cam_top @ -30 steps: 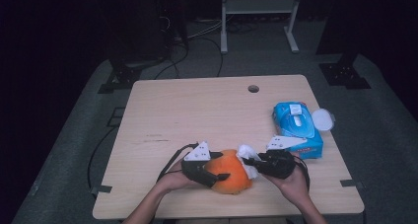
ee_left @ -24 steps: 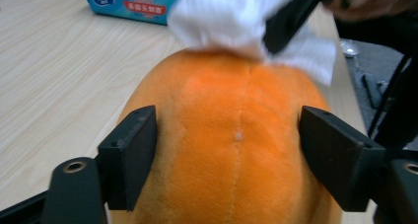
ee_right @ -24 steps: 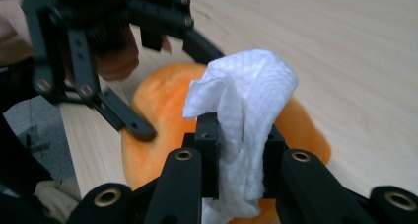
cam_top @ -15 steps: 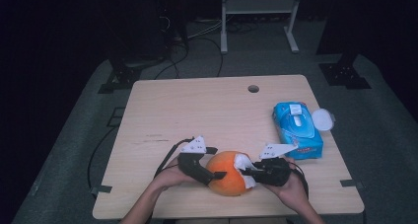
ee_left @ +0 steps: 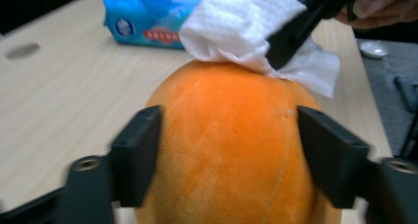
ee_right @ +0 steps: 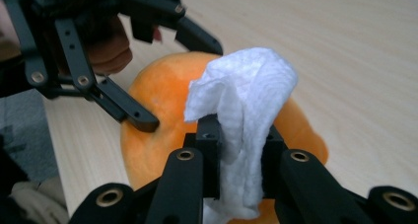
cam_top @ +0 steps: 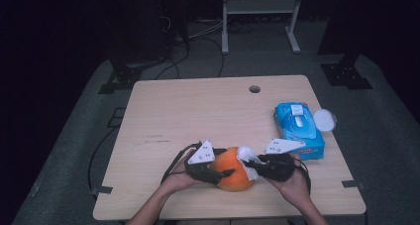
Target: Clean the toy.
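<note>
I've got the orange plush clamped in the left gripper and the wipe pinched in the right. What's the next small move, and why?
Probably drag the right gripper a short stroke across the top of the orange plush toy. The white wipe is pinched between its jaws and already lies on the toy's crown, while the left gripper clamps the toy from both sides on the table, so it should stay steady.

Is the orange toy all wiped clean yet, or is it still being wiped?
Not finished, it seems. Done: a white wipe is out of the blue wipe pack and shut in the right gripper. In hand: the left gripper clasps the orange plush toy on both sides while the wipe presses on its top. Left: probably wiping the other sides. I can't tell how clean it is.
</note>
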The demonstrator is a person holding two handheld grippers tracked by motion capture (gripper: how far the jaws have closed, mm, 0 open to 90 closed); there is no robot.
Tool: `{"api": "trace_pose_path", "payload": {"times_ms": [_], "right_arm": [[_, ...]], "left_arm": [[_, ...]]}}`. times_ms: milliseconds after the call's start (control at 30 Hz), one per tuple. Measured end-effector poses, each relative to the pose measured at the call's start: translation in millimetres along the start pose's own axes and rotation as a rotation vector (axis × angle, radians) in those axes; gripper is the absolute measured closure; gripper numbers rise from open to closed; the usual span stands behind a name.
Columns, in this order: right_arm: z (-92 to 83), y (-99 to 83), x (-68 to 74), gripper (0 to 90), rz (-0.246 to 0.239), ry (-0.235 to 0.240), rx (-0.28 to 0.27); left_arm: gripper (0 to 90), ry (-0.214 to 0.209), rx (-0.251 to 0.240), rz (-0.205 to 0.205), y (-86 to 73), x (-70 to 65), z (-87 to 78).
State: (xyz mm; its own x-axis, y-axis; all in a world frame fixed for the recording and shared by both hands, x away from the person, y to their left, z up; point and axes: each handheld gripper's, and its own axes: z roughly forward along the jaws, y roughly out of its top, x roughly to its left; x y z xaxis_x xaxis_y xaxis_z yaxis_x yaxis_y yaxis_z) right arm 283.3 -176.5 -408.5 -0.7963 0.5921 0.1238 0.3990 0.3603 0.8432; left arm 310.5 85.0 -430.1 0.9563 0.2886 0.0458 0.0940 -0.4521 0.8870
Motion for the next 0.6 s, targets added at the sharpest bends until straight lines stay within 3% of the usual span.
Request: {"api": "trace_pose_path", "payload": {"times_ms": [133,200,333,433,533,567,600], "right_arm": [[8.4,-3.0,7.7,77.6,-0.028,0.029,0.04],[9.3,-1.8,12.9,77.5,-0.044,0.035,0.042],[11.0,-0.8,15.5,77.3,-0.06,0.013,0.045],[6.4,2.3,13.9,77.4,-0.05,-0.012,0.029],[1.7,5.3,13.3,77.4,-0.054,-0.028,-0.001],[1.7,5.3,13.3,77.4,-0.054,-0.028,-0.001],[-0.9,6.8,12.0,77.1,-0.043,-0.037,-0.017]], "left_arm": [[3.9,-0.008,0.011,-0.148,-3.2,10.4,-1.5],[3.2,-0.065,0.059,-0.188,-8.9,11.8,4.0],[11.7,-0.052,0.041,-0.205,-12.6,9.7,9.0],[22.8,-0.011,-0.009,-0.146,-9.3,6.0,7.0],[25.7,0.047,-0.041,-0.055,-1.3,0.3,5.9],[25.7,0.047,-0.041,-0.055,-1.3,0.3,5.9],[25.6,0.078,-0.055,-0.017,1.2,-0.8,4.5]]}}
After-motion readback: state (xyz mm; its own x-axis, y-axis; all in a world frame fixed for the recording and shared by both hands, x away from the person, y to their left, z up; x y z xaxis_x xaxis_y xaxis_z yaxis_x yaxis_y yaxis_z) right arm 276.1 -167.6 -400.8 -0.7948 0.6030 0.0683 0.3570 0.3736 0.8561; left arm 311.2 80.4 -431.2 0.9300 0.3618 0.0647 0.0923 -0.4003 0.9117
